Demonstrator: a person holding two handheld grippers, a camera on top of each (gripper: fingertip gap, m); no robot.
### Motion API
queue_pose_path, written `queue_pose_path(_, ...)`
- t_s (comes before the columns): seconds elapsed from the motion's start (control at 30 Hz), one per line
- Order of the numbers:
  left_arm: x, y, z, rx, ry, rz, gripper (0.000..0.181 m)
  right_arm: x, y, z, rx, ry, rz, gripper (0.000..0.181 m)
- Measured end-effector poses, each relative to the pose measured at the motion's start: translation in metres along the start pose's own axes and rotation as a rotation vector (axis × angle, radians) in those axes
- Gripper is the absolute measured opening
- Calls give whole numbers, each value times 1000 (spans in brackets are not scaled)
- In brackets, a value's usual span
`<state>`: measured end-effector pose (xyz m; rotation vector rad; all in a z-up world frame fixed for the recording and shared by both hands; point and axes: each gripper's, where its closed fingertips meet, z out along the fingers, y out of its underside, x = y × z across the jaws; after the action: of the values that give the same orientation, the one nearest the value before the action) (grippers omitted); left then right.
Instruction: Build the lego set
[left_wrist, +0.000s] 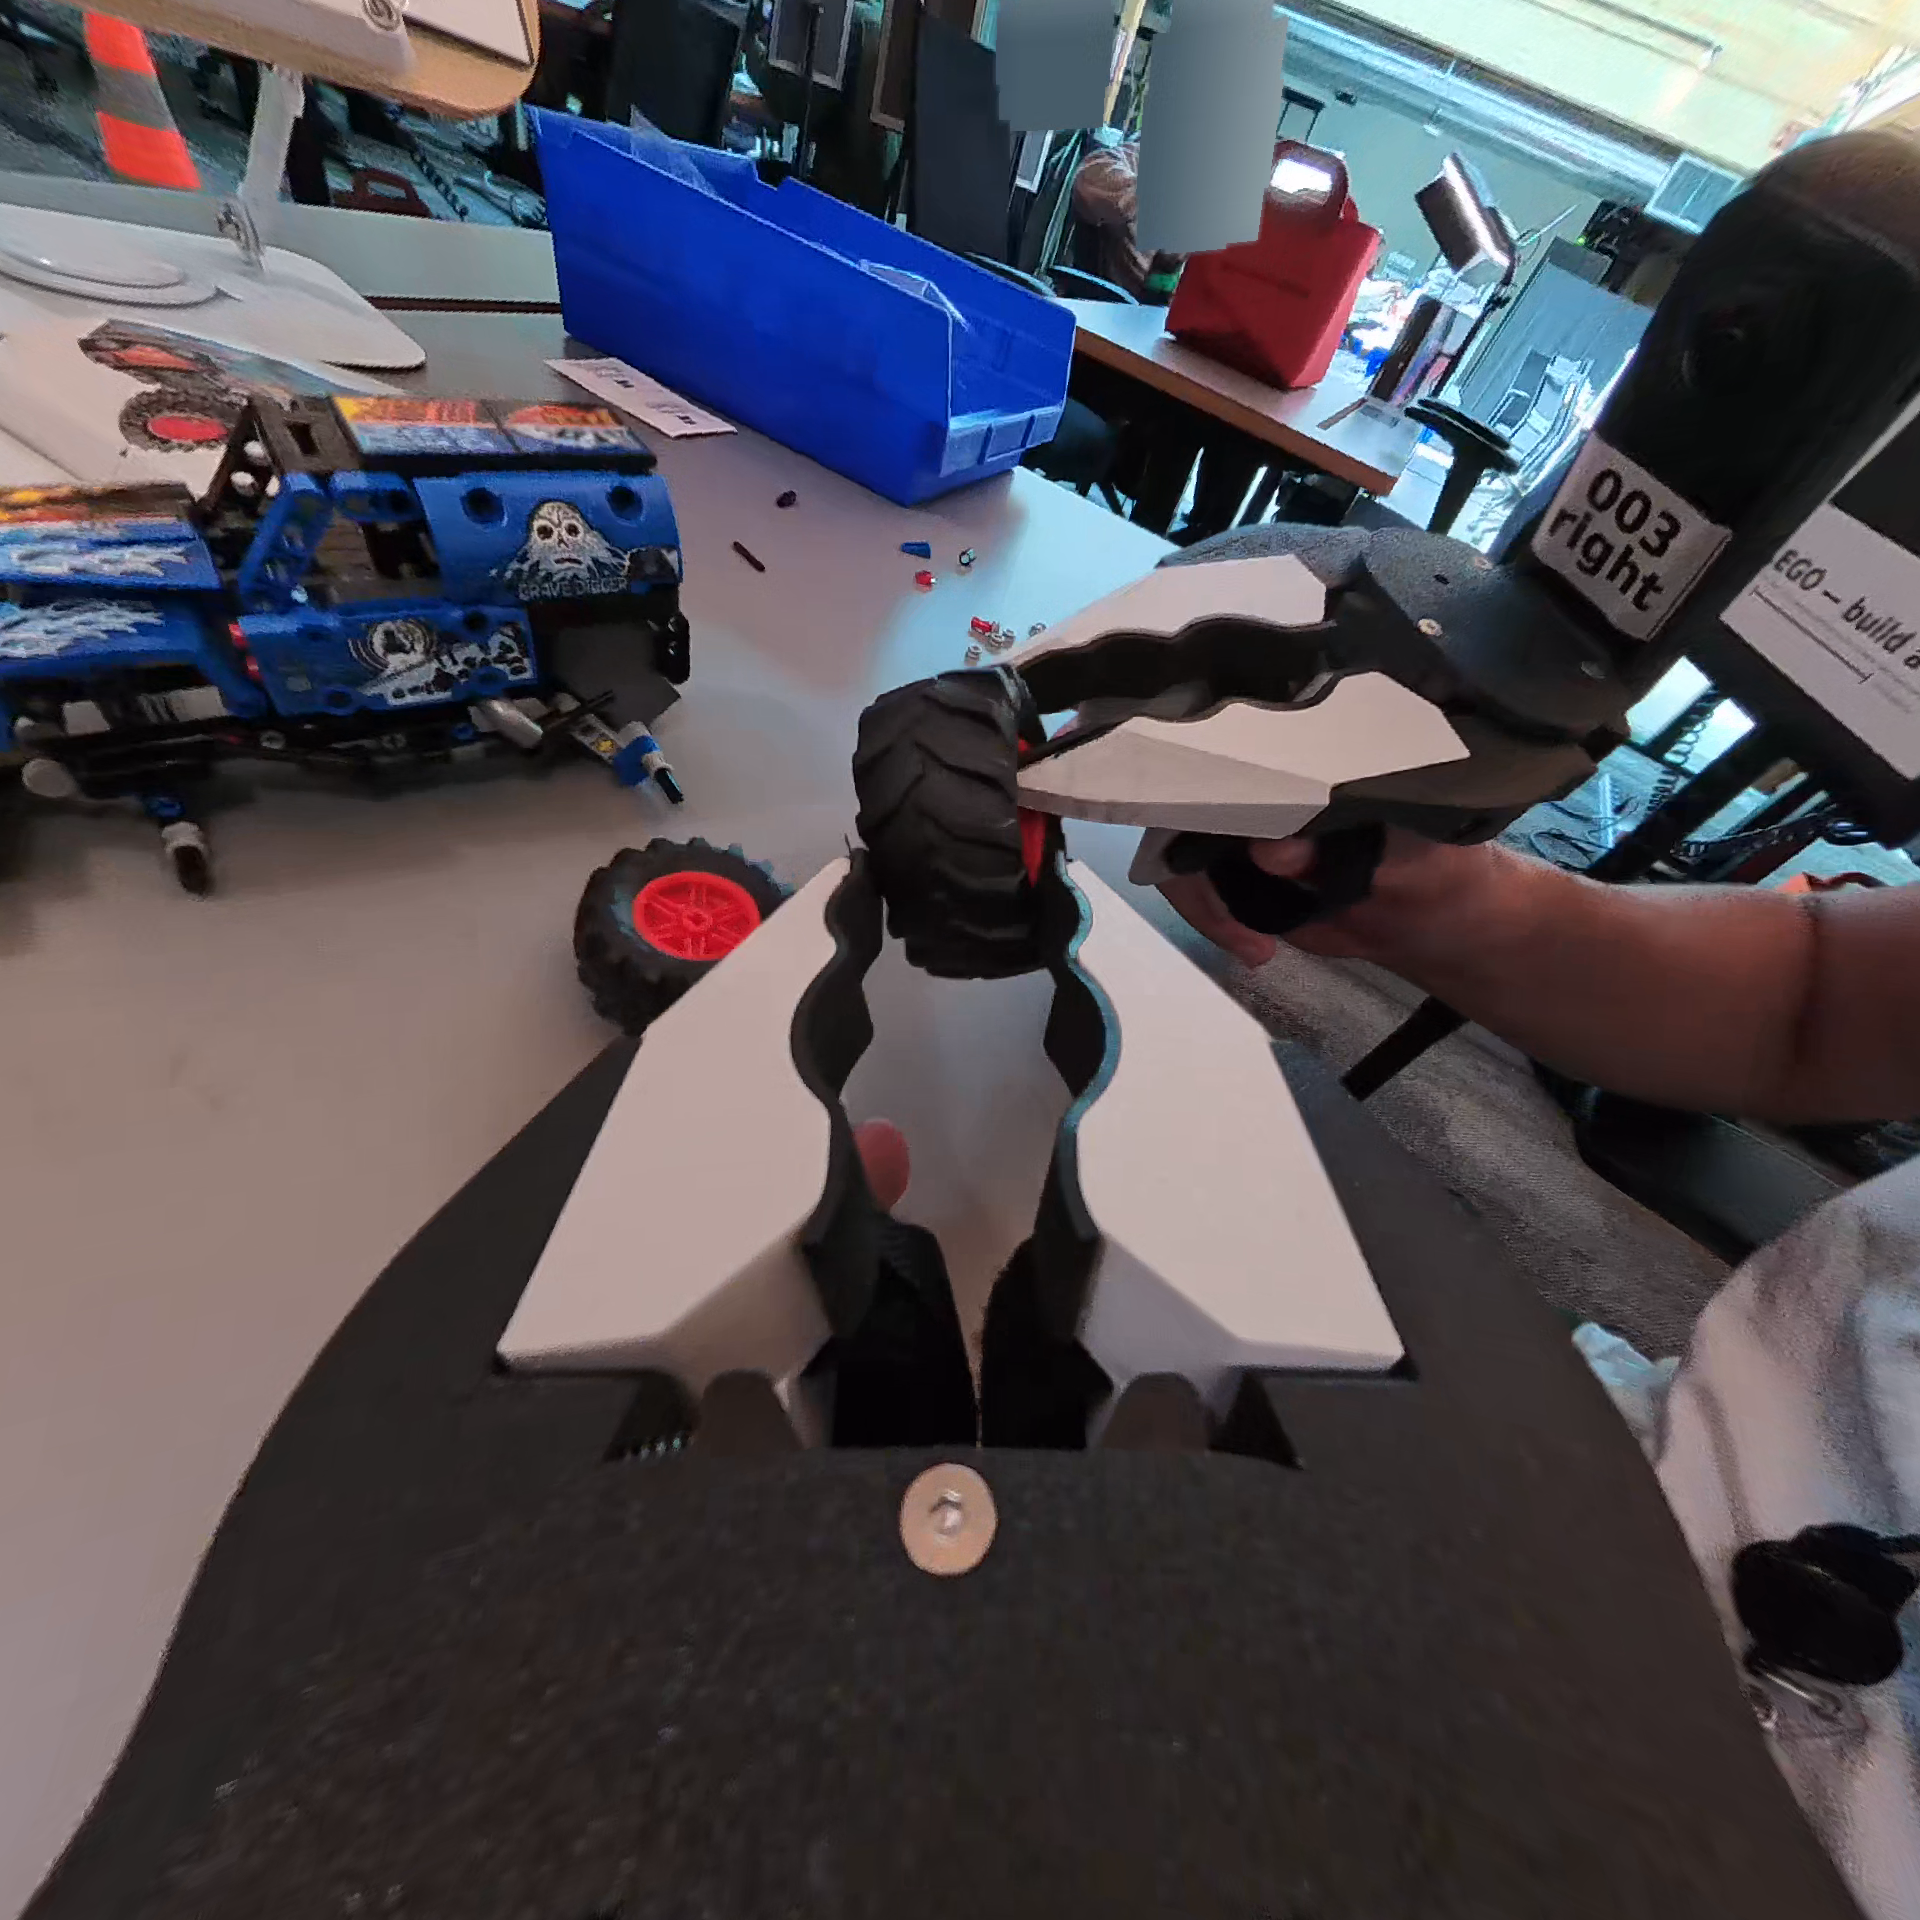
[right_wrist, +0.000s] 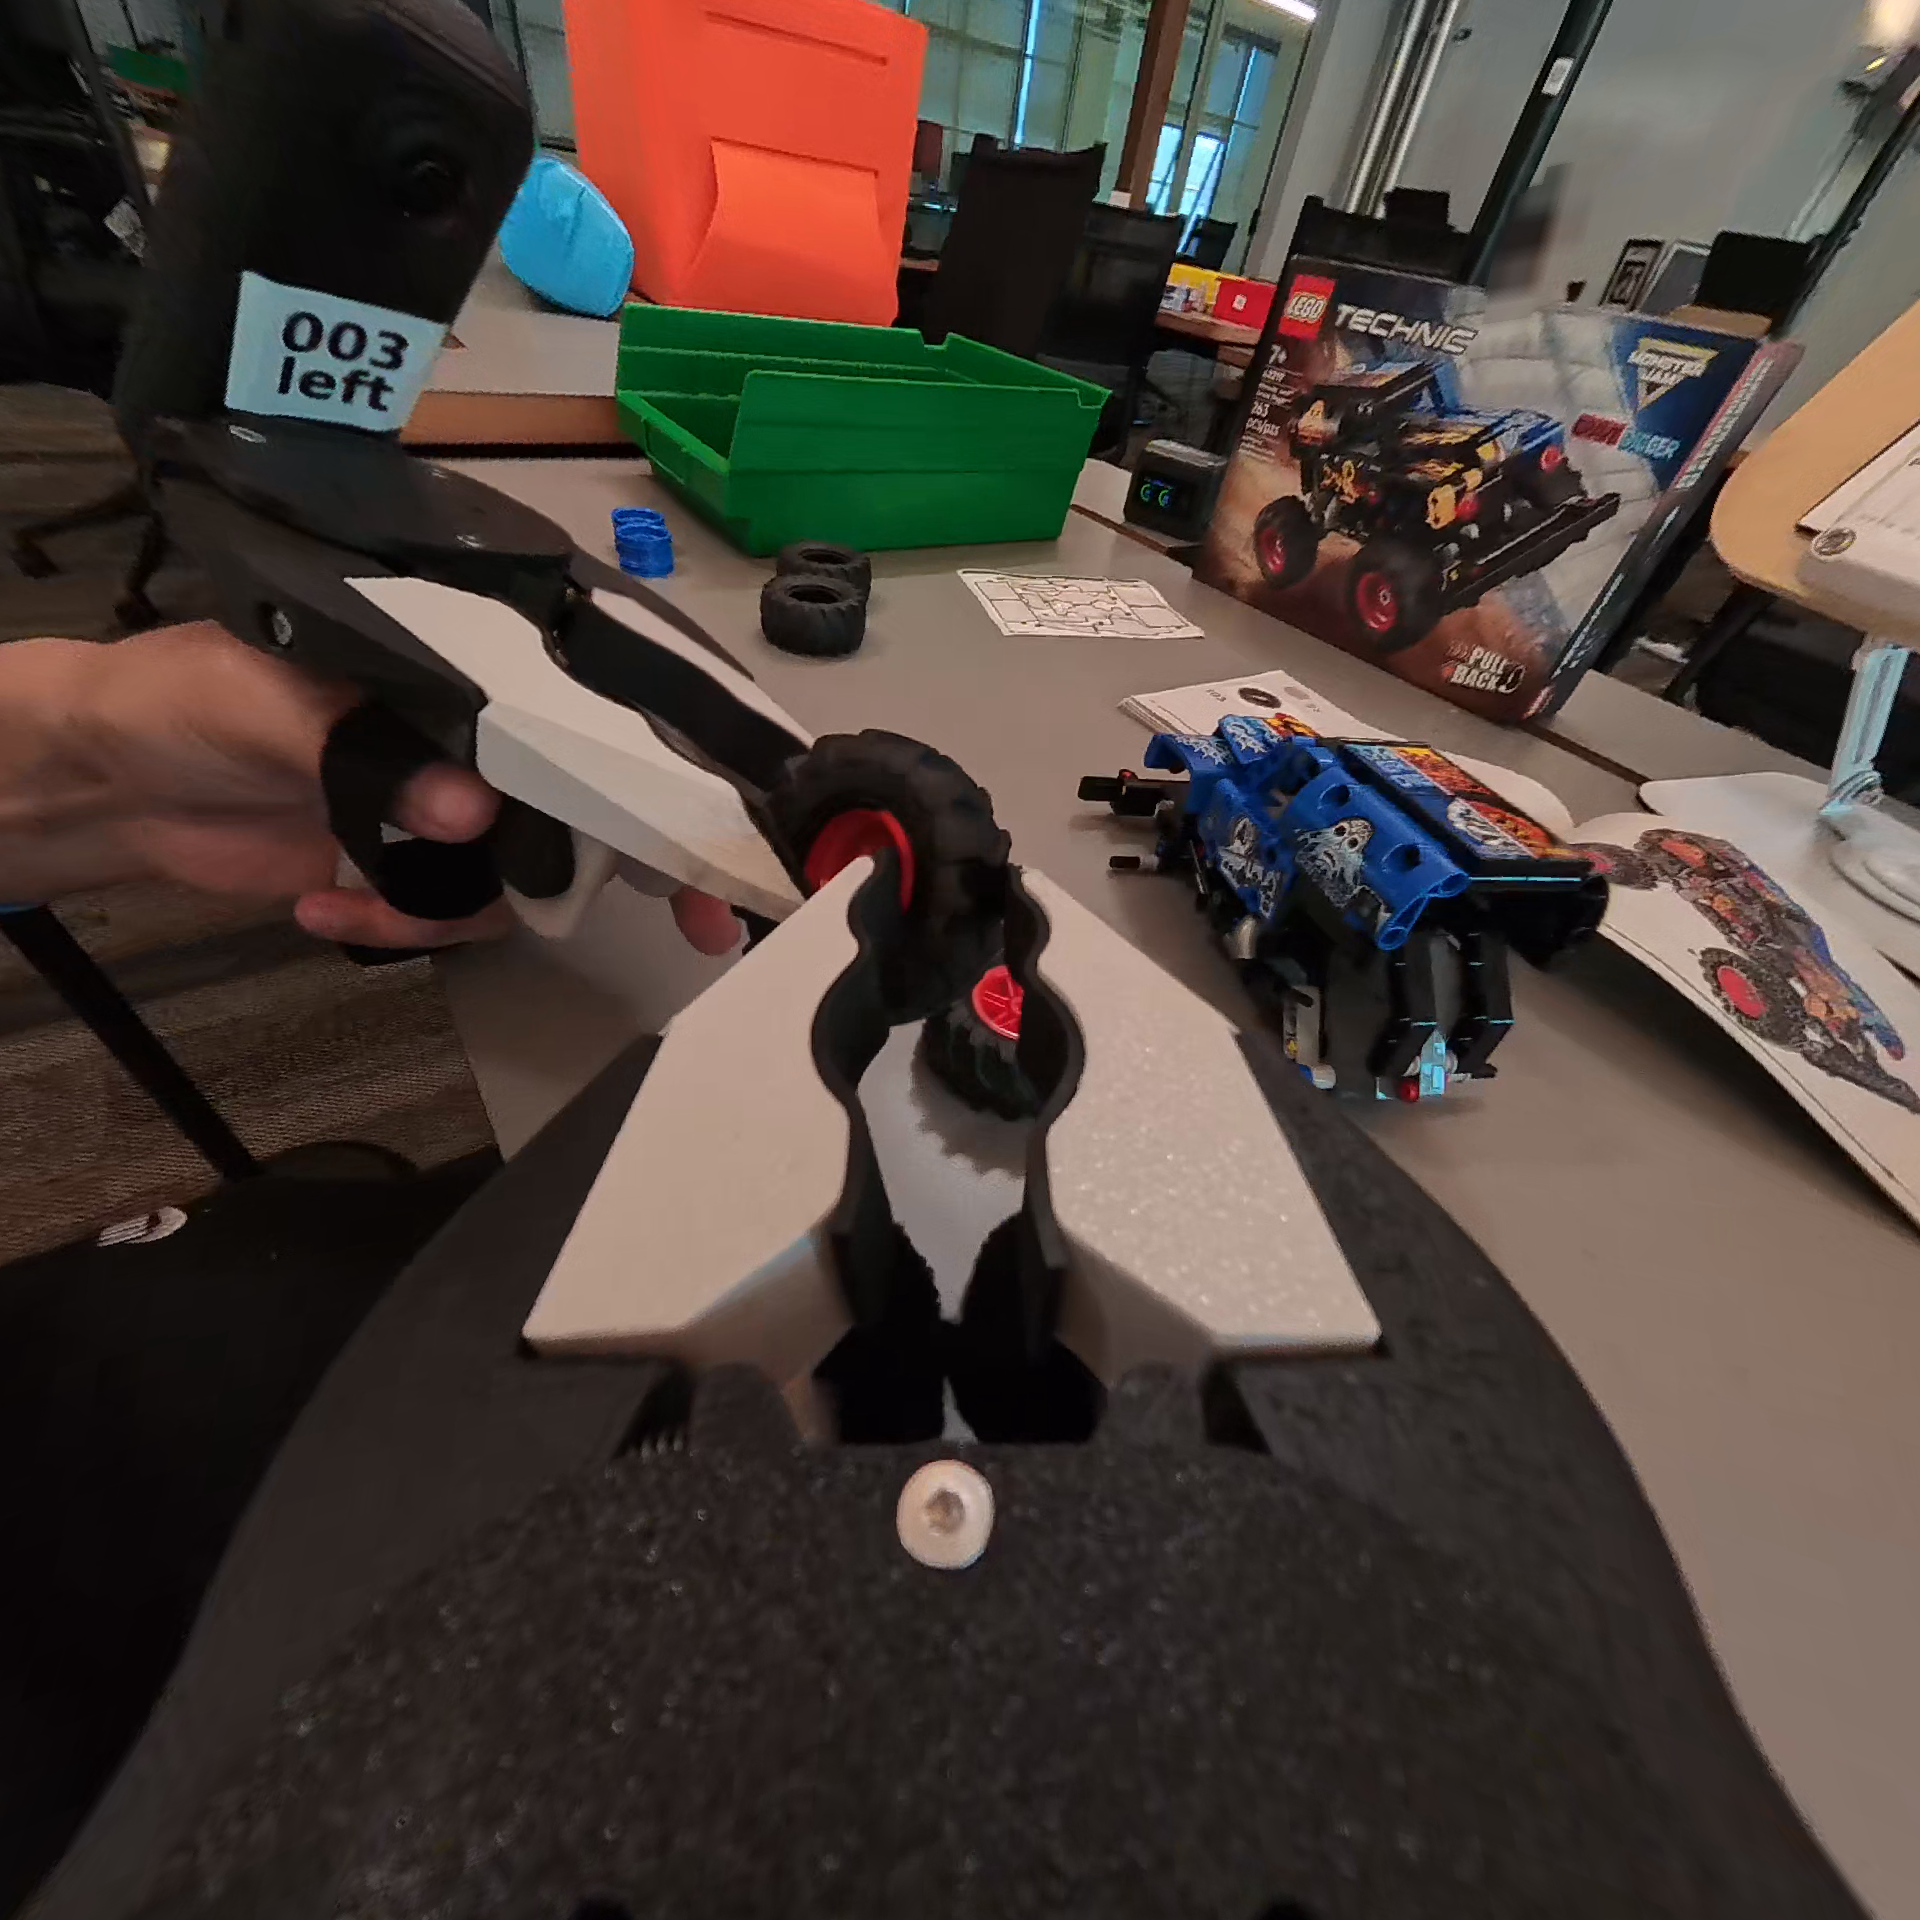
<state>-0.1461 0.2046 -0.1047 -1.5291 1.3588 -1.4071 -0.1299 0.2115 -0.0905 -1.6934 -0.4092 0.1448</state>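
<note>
Lego wheel pinched between two hand-held grippers above the bench

Lego wheel, a black knobbly rubber tyre on a red spoked hub (left_wrist: 940, 821) (right_wrist: 904, 831), hung in the air over the grey bench (left_wrist: 260, 1039) (right_wrist: 1558, 1195), near its edge. The left hand-held gripper (left_wrist: 961, 894) (right_wrist: 800, 831) had its white-and-black fingers closed on the tyre's tread from below in its own wrist view. The right hand-held gripper (left_wrist: 1023, 732) (right_wrist: 940, 904) came in from 3 o'clock in that view and was also closed on the wheel, with one finger tip across the red hub. A bare hand (left_wrist: 1278, 894) held the right tool's black grip, and another hand (right_wrist: 208, 779) held the left tool's.

A second wheel with black tyre and red hub (left_wrist: 675, 925) (right_wrist: 987, 1029) lay on the bench just below the held one, at 9 o'clock of the left fingers. The blue and black partly built lego truck with skull stickers (left_wrist: 343, 623) (right_wrist: 1351, 883) sat wheel-less on the bench, at 10 o'clock in the left wrist view and at 3 o'clock in the right wrist view. Small loose red, blue and black pieces (left_wrist: 914, 582) were scattered between the truck and a blue plastic bin (left_wrist: 810, 312) at 12 o'clock.

In the right wrist view, two bare black tyres (right_wrist: 816, 597) stood near a green plastic tray (right_wrist: 852, 436) at 12 o'clock, and the printed set box (right_wrist: 1475, 468) stood at 1 o'clock behind an open instruction booklet (right_wrist: 1766, 956).
</note>
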Motion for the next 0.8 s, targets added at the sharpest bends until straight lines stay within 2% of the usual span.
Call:
queue_pose_path(0.03, 0, -3, 2, 7, 10, 20, 28, 2, 0, 0, 1, -24, 14, 20)
queue_pose_path(0.1, 2, -12, 4, 33, 51, 91, 27, 4, -3, 4, 7, -126, 48, 34)
queue_pose_path(0.2, -5, -25, 8, 39, 47, 165, 26, 15, -13, 8, -8, -256, 60, 27)
queue_pose_path(0.3, -19, -52, 11, 60, 58, 255, 26, 32, -33, 20, -10, -323, 82, 28)
queue_pose_path(0.5, -37, -102, 19, 3, 245, 461, 26, 59, -68, 36, -125, -527, -23, 30)
queue_pose_path(0.57, -42, -108, 26, -25, 253, 591, 27, 67, -70, 37, -143, -509, -146, 28)
queue_pose_path(0.63, -51, -112, 32, -6, 212, 688, 27, 77, -70, 40, -76, -425, -279, 28)
queue_pose_path(0.73, -63, -103, 40, 89, 54, 827, 29, 85, -57, 43, 8, -271, -385, 28)
queue_pose_path(0.8, -66, -85, 45, 115, -72, 1011, 30, 77, -40, 43, 39, -189, -554, 28)
